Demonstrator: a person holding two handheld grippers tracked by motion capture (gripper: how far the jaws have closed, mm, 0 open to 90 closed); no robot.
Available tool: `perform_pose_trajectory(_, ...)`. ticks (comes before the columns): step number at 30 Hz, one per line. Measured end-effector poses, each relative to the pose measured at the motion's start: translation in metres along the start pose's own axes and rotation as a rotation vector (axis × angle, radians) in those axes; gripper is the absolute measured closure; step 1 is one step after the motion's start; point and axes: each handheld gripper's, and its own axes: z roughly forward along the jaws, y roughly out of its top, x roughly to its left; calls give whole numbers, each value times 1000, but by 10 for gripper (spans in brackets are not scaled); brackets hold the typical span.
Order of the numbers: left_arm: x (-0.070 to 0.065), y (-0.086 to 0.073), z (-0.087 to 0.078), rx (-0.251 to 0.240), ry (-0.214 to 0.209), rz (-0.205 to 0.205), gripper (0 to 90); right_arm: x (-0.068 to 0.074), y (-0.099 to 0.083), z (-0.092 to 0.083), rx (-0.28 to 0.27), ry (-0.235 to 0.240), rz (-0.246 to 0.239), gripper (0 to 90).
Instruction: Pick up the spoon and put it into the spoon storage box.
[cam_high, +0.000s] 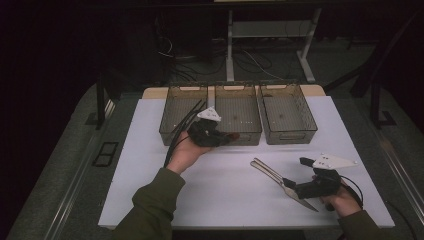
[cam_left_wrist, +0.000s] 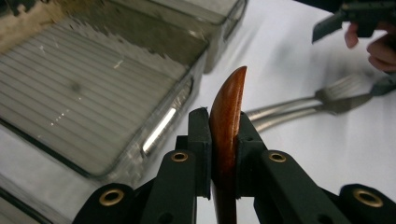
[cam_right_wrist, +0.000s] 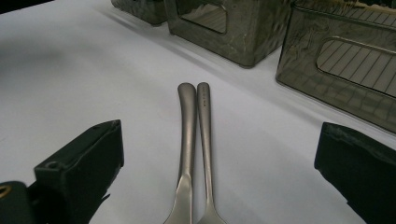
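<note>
Beside the middle bin (cam_high: 238, 112), the left gripper (cam_high: 223, 138) clamped a wooden utensil (cam_left_wrist: 227, 116) edgewise (likely to drop it in), while the right gripper (cam_high: 286, 184), jaws wide, straddled the paired metal forks (cam_right_wrist: 196, 140) on the table (cam_high: 150, 165), ready to grasp.

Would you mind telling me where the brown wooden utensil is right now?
The wooden utensil is clamped between the jaws of the left gripper, raised at the front edge of the middle bin, left of the two metal utensils.
</note>
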Motion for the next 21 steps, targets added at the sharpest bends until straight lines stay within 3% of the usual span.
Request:
perform_pose_trajectory(9,13,25,8,3,55,6,802,0,0,0,-1,1,0,9)
perform_pose_trajectory(21,40,52,20,-11,113,-48,801,0,0,-1,-4,2,6,9)
